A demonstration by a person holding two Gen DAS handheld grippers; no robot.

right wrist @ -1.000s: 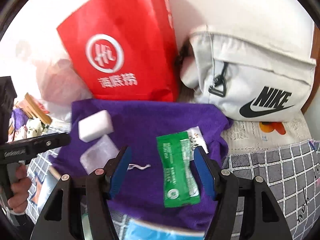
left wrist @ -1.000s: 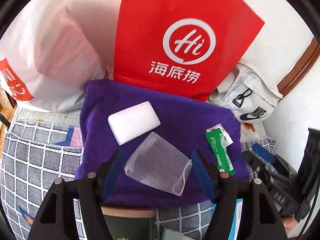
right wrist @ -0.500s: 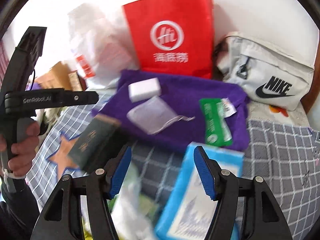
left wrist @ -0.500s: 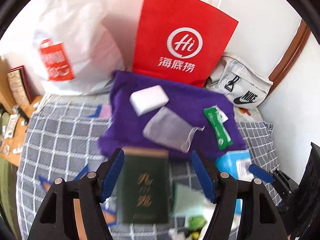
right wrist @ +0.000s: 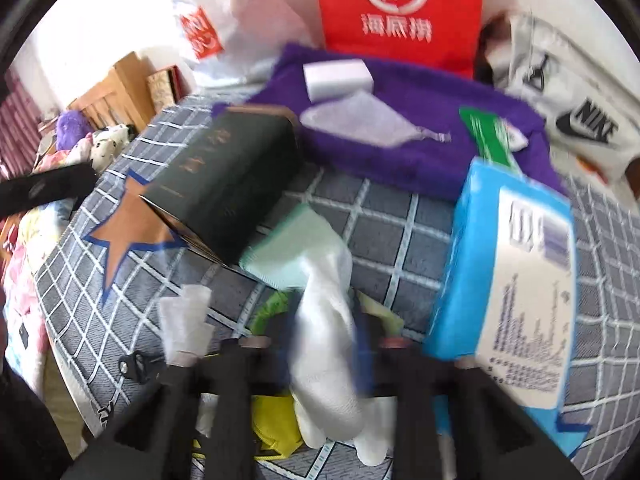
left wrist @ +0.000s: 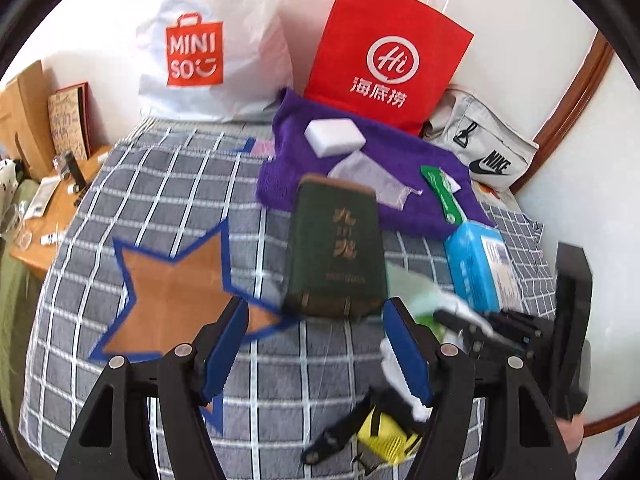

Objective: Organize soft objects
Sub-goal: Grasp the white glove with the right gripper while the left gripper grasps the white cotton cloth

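White knit glove (right wrist: 326,344), limp and ribbed, long axis running away from the camera, cuff toward the mint sponge (right wrist: 294,246). Right tongs (right wrist: 322,346) closing, blue pads either side of the glove. Left tongs (left wrist: 316,344) spread over checked bed cover (left wrist: 160,184), nothing between. Just beyond the sponge, dark green box (right wrist: 228,184).

We see a grey bedspread (left wrist: 168,184) checked in white, bearing an orange star (left wrist: 176,296) edged blue. A purple towel (left wrist: 404,152) carries a white sponge (left wrist: 335,137) and green packet (left wrist: 442,192). Our pads (left wrist: 224,350) are blue.
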